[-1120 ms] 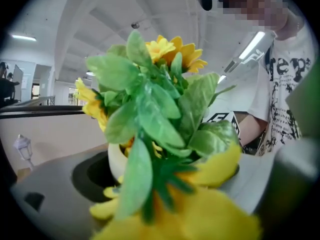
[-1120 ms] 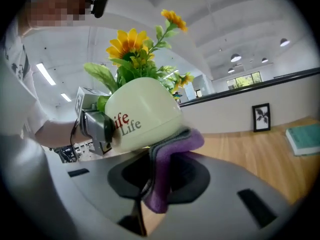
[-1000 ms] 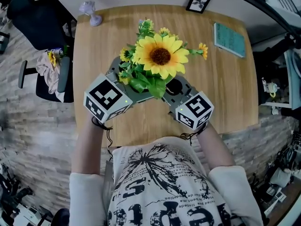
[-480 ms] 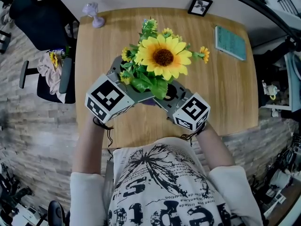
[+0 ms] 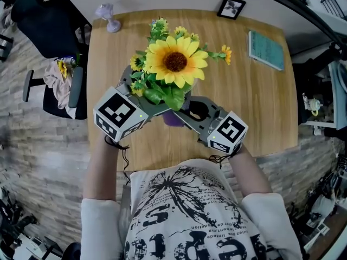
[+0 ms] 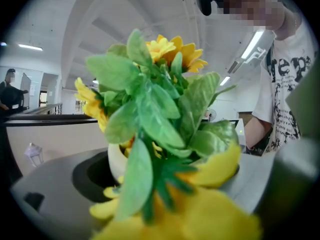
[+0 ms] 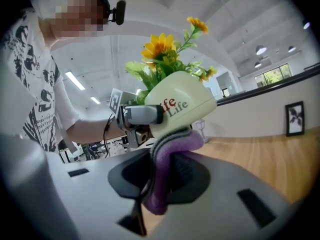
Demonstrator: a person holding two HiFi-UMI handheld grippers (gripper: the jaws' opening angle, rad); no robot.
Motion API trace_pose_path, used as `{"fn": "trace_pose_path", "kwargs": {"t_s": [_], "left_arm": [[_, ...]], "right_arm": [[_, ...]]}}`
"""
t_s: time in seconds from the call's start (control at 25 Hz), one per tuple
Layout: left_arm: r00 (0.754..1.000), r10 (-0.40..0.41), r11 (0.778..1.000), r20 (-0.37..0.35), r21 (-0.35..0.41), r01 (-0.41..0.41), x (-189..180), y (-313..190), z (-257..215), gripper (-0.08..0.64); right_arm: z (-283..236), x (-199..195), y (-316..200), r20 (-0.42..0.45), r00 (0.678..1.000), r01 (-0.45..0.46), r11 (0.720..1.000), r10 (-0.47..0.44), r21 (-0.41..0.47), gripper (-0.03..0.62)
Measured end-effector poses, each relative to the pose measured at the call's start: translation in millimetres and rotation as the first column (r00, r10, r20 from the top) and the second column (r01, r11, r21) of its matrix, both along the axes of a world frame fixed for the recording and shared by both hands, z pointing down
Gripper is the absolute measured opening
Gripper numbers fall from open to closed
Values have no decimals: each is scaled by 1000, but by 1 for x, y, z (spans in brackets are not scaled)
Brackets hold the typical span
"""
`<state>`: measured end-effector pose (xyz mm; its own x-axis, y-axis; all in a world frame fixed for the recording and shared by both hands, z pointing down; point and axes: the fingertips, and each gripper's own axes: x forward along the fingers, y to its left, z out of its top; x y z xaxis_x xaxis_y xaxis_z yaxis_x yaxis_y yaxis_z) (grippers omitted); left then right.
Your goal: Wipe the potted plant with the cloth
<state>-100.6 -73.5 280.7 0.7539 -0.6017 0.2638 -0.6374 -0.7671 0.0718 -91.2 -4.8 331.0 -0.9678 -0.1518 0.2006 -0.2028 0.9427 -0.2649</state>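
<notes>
The left hand-held gripper (image 5: pixel 134 88) is clamped on the potted plant (image 7: pixel 180 101) and holds it tilted above the tabletop (image 5: pixel 255 102). The right hand-held gripper (image 7: pixel 160 184) is closed on the purple cloth (image 7: pixel 167 159), which touches the bottom of the pot.

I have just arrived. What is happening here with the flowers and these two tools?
A person is working over a wooden table with a gripper in each hand. The left gripper is clamped on the white pot of a sunflower plant and holds it tilted. The right gripper holds a purple cloth, pressed against the bottom part of the pot. So the wiping seems under way, at the pot.
</notes>
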Motion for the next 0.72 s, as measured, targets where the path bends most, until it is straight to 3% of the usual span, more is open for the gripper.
{"fn": "trace_pose_path", "kwargs": {"t_s": [0.2, 0.72], "left_arm": [[1000, -3, 1000, 28, -4, 3, -3, -1, 3, 529], [1000, -16, 999, 12, -37, 16, -10, 0, 16, 529]], "right_arm": [[-2, 10, -6, -19, 1000, -23, 1000, 24, 18, 74], [-4, 39, -35, -84, 984, -149, 983, 159, 109, 75]]}}
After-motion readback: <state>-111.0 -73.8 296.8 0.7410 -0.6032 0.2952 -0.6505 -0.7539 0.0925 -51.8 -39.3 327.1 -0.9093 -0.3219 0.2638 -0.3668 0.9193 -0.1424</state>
